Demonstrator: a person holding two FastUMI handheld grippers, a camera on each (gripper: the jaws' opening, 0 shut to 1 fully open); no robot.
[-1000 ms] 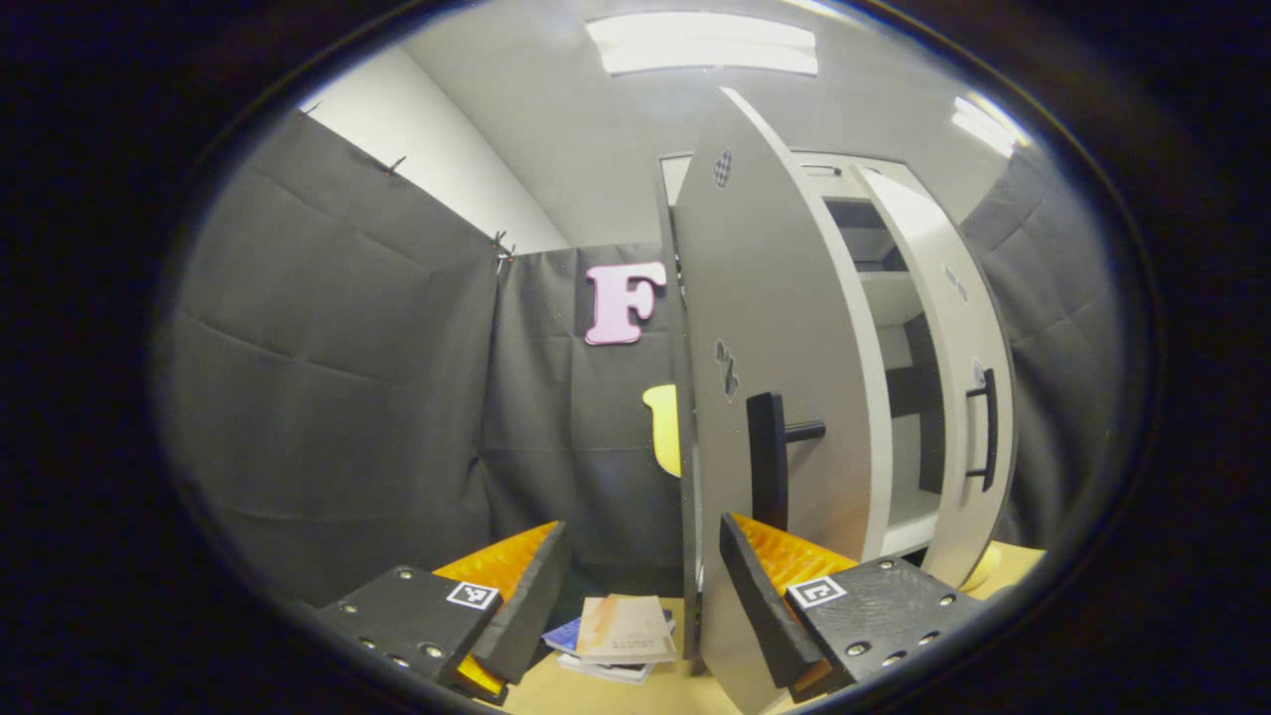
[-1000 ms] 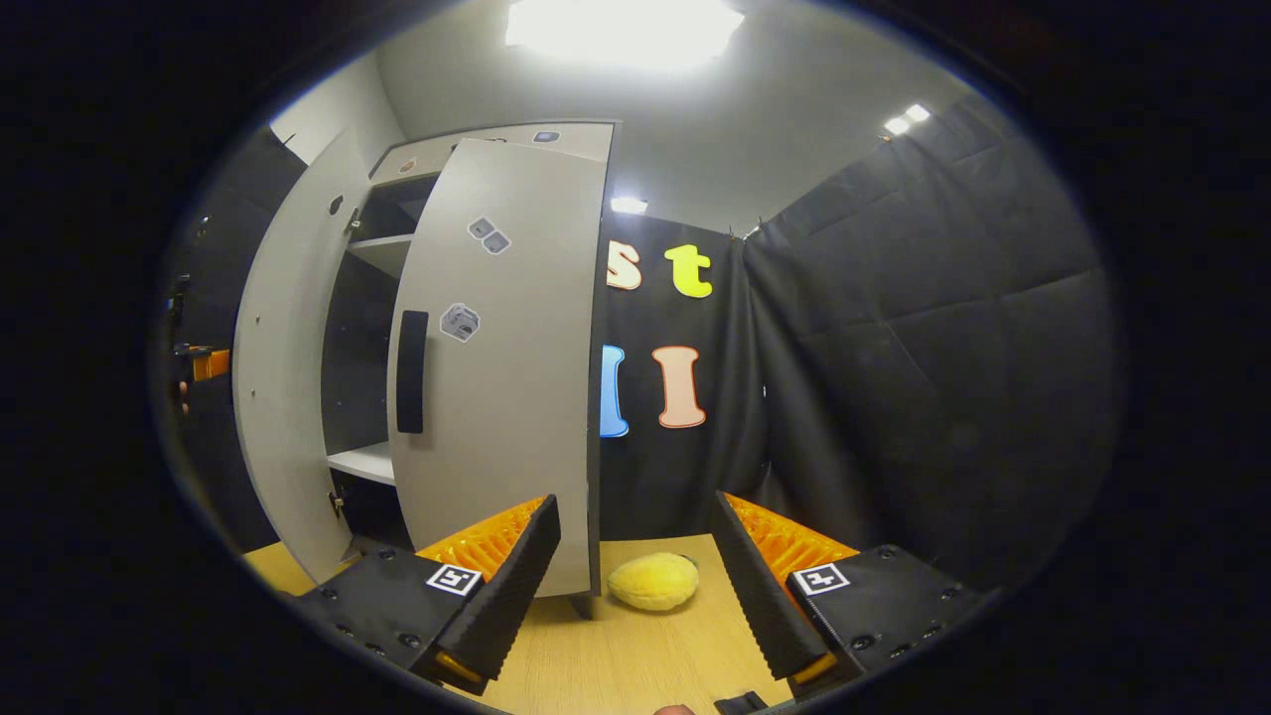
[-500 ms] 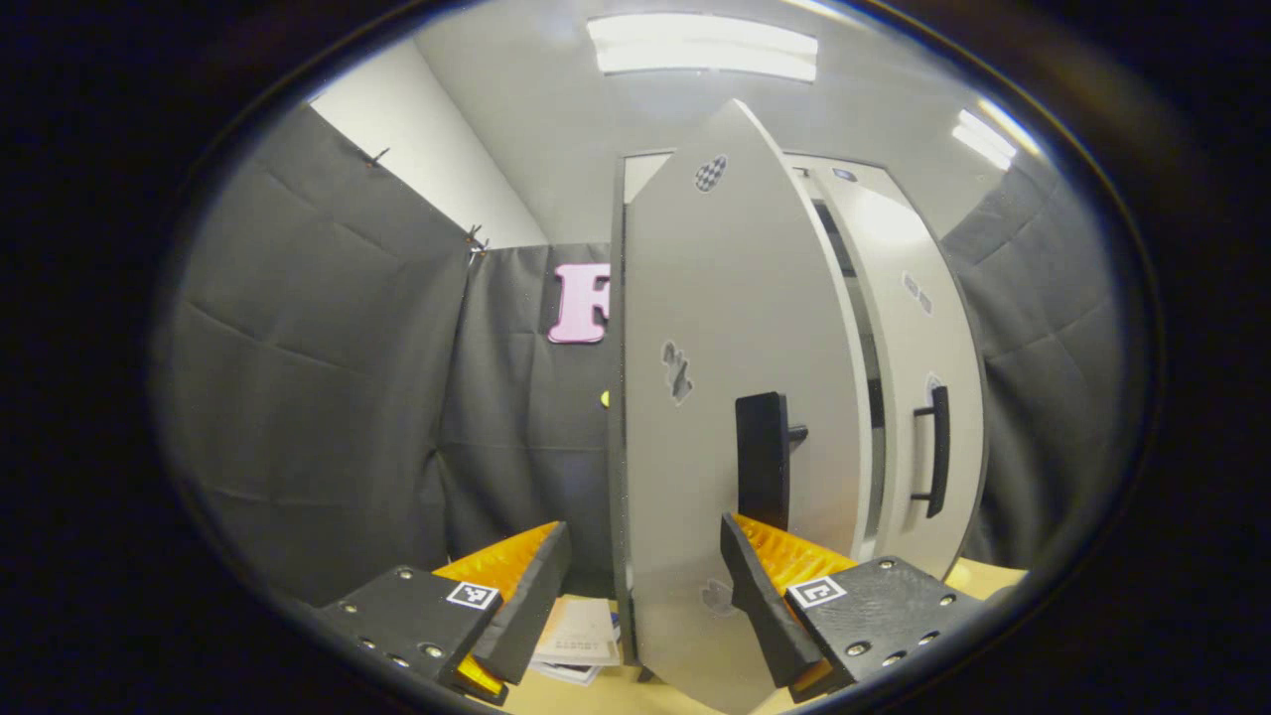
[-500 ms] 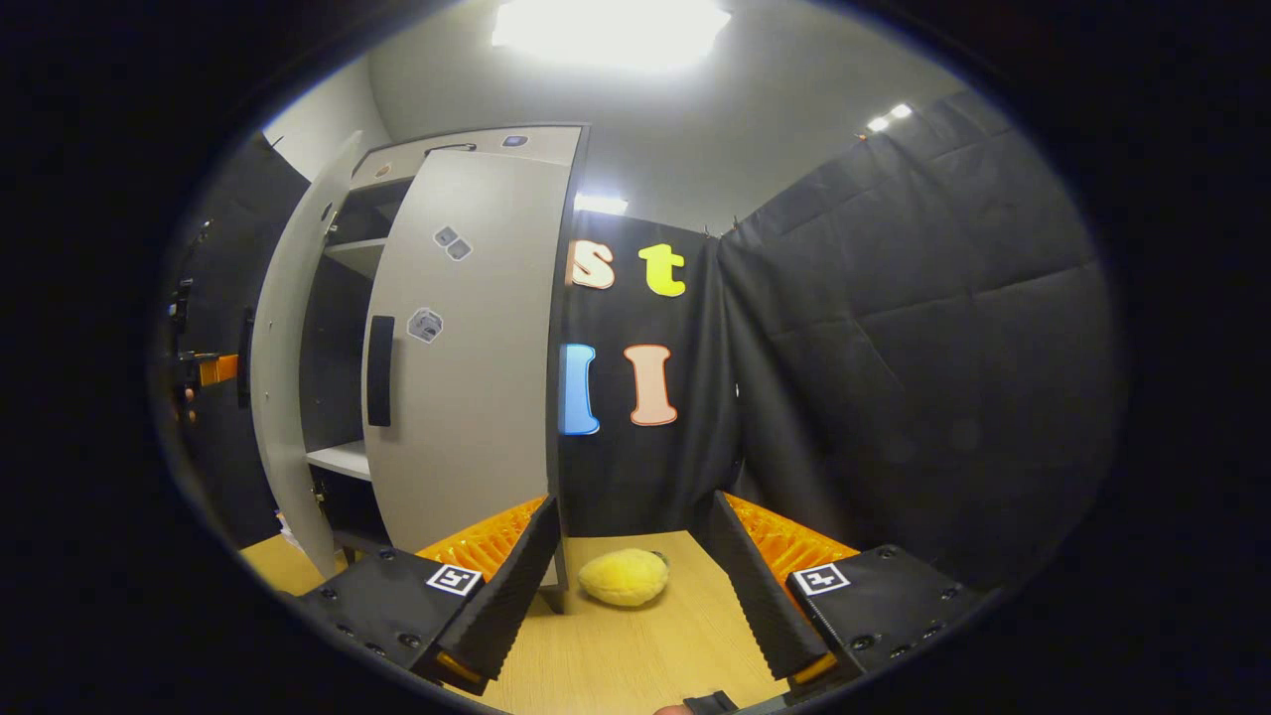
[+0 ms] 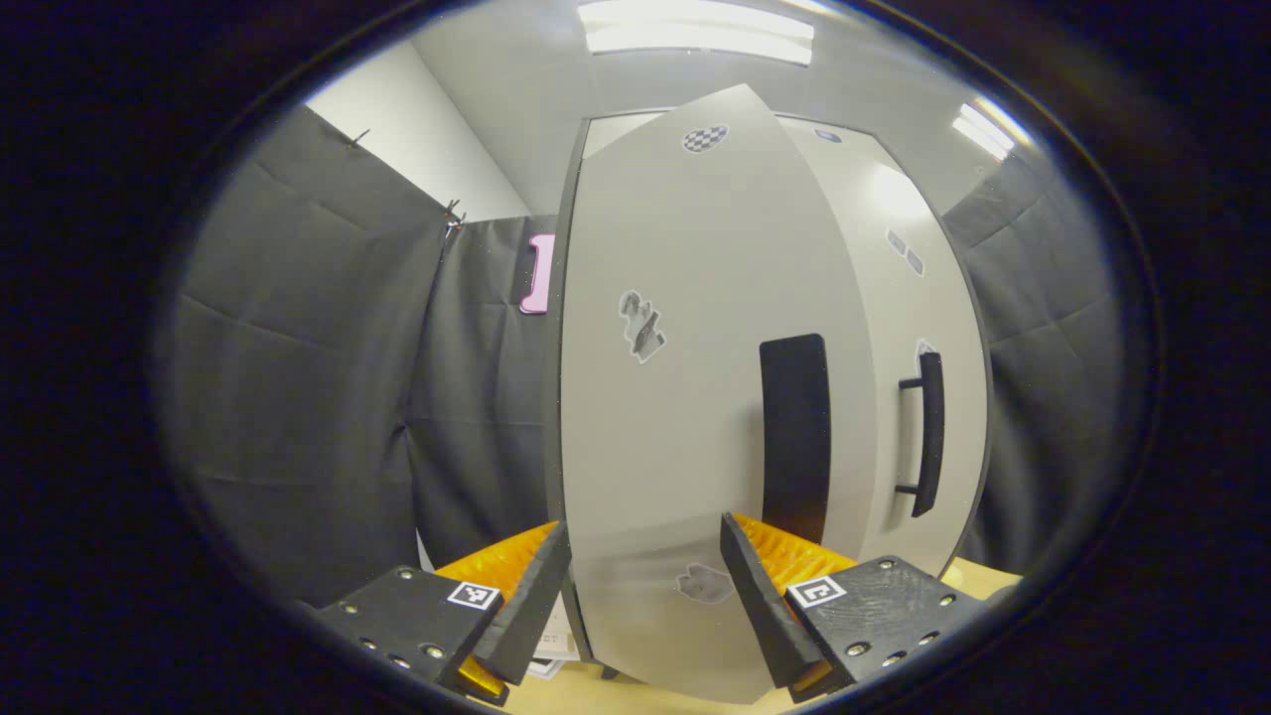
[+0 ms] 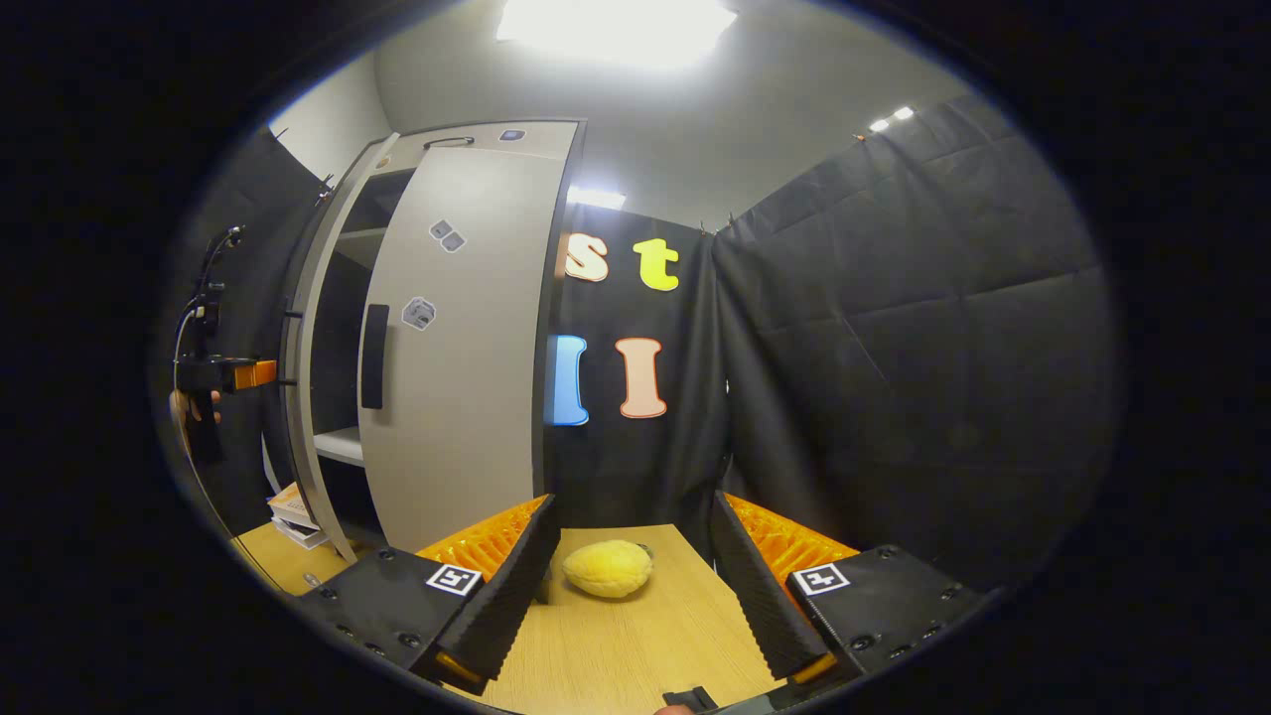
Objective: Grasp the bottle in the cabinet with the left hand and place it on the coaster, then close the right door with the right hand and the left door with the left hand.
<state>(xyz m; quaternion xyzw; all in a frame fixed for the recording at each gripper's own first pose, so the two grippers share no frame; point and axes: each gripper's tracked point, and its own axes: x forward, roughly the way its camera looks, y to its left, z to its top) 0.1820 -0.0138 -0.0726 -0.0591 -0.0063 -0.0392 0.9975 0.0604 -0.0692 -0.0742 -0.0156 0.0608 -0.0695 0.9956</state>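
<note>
Your left gripper (image 5: pixel 645 596) faces the cabinet up close, jaws spread wide with nothing between them, the left door (image 5: pixel 685 397) just ahead and nearly flush with the right door (image 5: pixel 894 328). Two doors, two black handles: a broad one (image 5: pixel 794 437) on the left door, a slim bar (image 5: pixel 928 432) on the right. Your right gripper's (image 6: pixel 631 586) view gives you the side angle: a dark gap between the doors with a shelf (image 6: pixel 338 444) inside, so that left door isn't home. Its jaws gape empty too, over the table (image 6: pixel 635 645), one yellow plush (image 6: pixel 608 568) lying ahead between the fingers. Far left, your other hand (image 6: pixel 189 407) holds its gripper by the door, a stack of books (image 6: pixel 293 511) below. I can't tell where the bottle or coaster is.
</note>
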